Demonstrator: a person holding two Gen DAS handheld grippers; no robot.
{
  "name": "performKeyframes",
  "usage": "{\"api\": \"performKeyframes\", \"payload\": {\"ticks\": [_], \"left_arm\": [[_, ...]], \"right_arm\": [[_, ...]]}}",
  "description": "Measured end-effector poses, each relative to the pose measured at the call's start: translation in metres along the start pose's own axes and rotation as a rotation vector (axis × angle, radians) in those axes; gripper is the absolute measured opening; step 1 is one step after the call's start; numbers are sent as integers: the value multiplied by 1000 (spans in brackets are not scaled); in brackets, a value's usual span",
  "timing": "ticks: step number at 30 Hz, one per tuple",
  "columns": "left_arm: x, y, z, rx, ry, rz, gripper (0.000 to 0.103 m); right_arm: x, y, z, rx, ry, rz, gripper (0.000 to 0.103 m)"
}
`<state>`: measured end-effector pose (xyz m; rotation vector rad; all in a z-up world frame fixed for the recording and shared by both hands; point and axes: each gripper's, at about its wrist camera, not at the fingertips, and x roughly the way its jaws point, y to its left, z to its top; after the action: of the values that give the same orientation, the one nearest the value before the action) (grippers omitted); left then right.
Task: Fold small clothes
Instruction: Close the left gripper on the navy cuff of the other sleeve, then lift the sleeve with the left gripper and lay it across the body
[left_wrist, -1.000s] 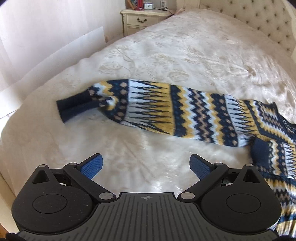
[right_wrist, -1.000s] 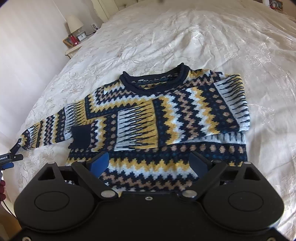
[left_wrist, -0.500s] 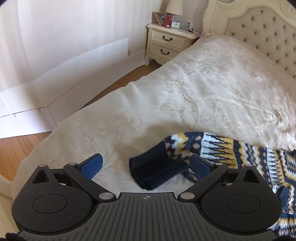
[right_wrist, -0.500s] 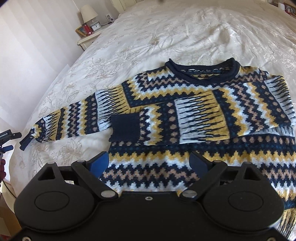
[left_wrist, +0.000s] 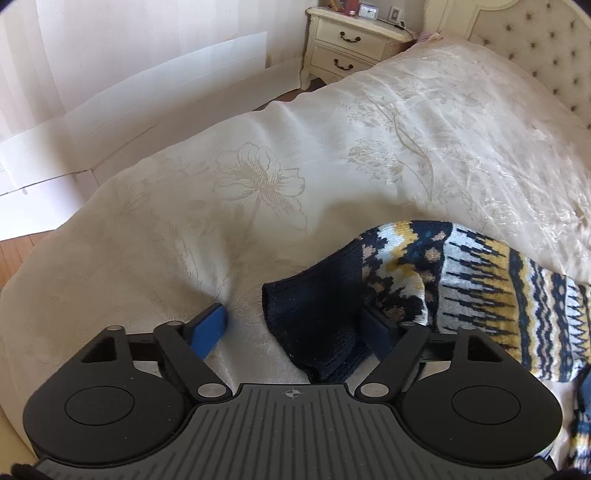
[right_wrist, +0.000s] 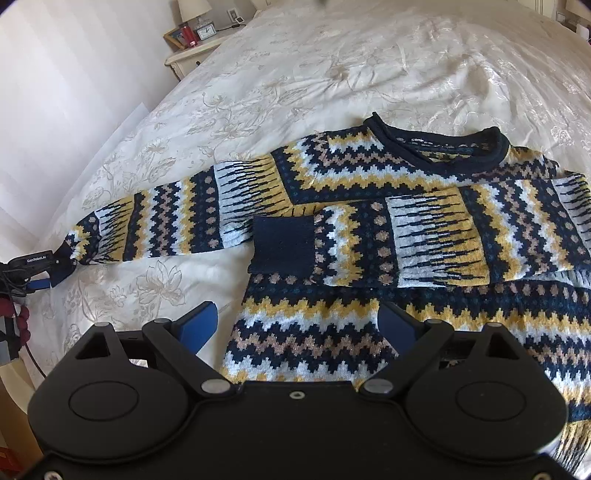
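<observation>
While the sweater (right_wrist: 388, 229) lies flat on the bed (right_wrist: 332, 74), one sleeve folded across its chest, the left gripper (left_wrist: 295, 325) is closing its jaws around the other sleeve's navy cuff (left_wrist: 314, 325) at lower centre, not yet pinching; the right gripper (right_wrist: 299, 325) hovers with jaws spread over the hem.

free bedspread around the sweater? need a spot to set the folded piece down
Free: the wide stretch of bedspread beyond the collar, toward the nightstand; also the patch between the outstretched sleeve and the sweater hem. Crowded: the sleeve's cuff, where the left hand-held gripper is closing around it.
</observation>
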<state>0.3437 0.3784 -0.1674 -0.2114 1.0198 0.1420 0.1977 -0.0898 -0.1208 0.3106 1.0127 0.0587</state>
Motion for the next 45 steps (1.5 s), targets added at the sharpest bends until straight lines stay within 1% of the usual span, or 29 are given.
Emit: {"api": "performKeyframes", "payload": {"ticks": [1,2,4,8,10,11,13,17,19,23,26,28,32,35,36,40,43,45], "left_arm": [[0,1,1,-7,-1,-13,63],[-2,1,1,-11,-5,-20,60],[-5,0,3,-9,-15,-24,45],[-15,-3,9,-2,-29,-60,36],[-20,-3,12,-2,-38,-90,12],[-23,-3,14,-3,-37,-92,10],[-29,-6,19,-8,-32,-119,9],[-55,-22,32,-12,-77,-174,8],[-71,-35,38,-9,-97,-220,8],[-106,-74,46,38,-153,-304,8],[-132,-116,45,92,-193,-360,8],[-148,-145,41,110,-209,-403,8],[-171,-211,26,139,-219,-501,8],[-179,-265,9,157,-211,-581,8],[-179,-281,3,164,-207,-603,5],[-171,-356,-33,199,-175,-677,4],[-152,-406,-65,206,-117,-713,4],[-137,-435,-87,217,-74,-718,4]], "right_arm": [[0,0,1,-1,2,0,94],[1,0,1,-2,5,0,94],[4,0,2,-2,14,1,94],[9,-1,2,3,33,11,94],[10,-2,0,8,37,21,94],[11,-2,0,8,39,25,94],[11,-3,-2,6,43,34,94],[9,-9,-4,13,40,55,94],[7,-14,-6,18,36,63,94],[2,-31,-10,32,28,80,94],[-5,-50,-13,44,18,97,94],[-11,-65,-15,51,11,110,94],[-24,-96,-17,49,-2,126,94],[-35,-123,-18,62,-14,146,94],[-38,-132,-19,62,-15,150,94],[-47,-165,-21,52,-13,159,94],[-54,-191,-22,62,-12,157,94],[-57,-207,-26,69,-9,148,94]]}}
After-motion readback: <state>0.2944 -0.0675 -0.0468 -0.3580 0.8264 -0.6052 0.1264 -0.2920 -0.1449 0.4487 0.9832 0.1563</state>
